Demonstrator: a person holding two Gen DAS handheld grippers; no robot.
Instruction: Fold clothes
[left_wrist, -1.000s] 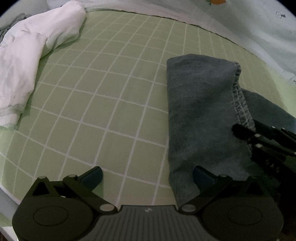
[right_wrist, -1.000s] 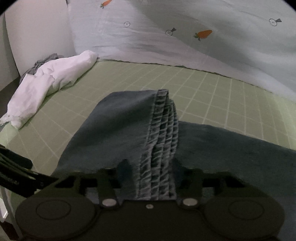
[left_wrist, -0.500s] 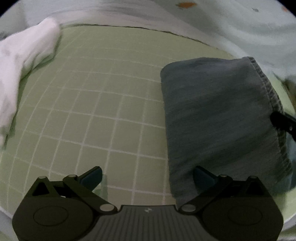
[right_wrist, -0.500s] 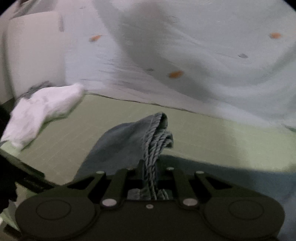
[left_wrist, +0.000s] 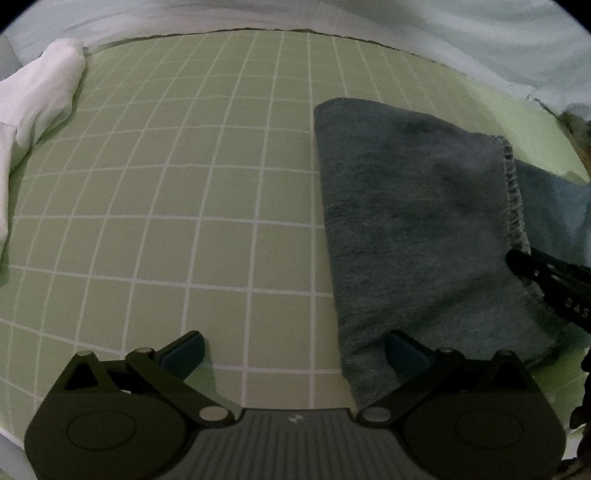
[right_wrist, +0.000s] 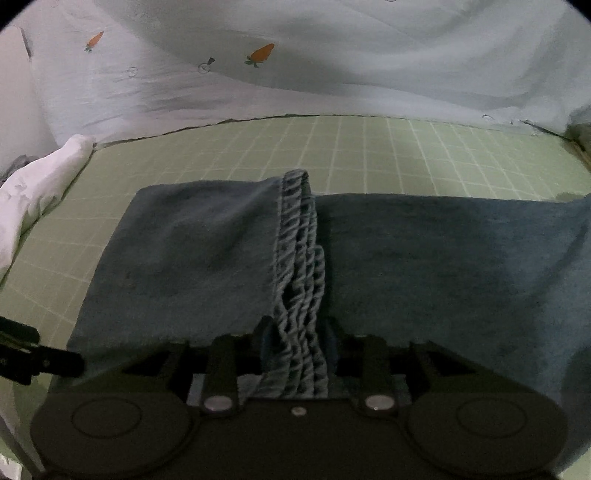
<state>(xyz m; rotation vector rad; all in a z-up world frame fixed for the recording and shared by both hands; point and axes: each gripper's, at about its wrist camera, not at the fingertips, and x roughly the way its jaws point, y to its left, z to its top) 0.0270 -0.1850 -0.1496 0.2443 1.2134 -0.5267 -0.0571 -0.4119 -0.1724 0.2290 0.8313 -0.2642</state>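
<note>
Folded blue jeans (left_wrist: 406, 221) lie on the green checked sheet (left_wrist: 166, 184). My left gripper (left_wrist: 295, 350) stands open low over the sheet, its right fingertip (left_wrist: 404, 349) above the jeans' near left edge, with nothing between its fingers. In the right wrist view, the stacked pale hem (right_wrist: 299, 258) of the jeans (right_wrist: 184, 251) runs between the fingers of my right gripper (right_wrist: 297, 339). Its jaws are opening and the hem sits loosely between them, lying on the lower layer. The right gripper's tip (left_wrist: 546, 280) shows at the left view's right edge.
A crumpled white garment (left_wrist: 33, 99) lies at the sheet's far left corner. A pale quilt with carrot prints (right_wrist: 258, 55) bounds the sheet at the back. Bare sheet lies left of the jeans.
The right gripper lifted the hem, carried it across and lowered it onto the jeans, and its jaws have widened. The left gripper shifted slightly and stayed open.
</note>
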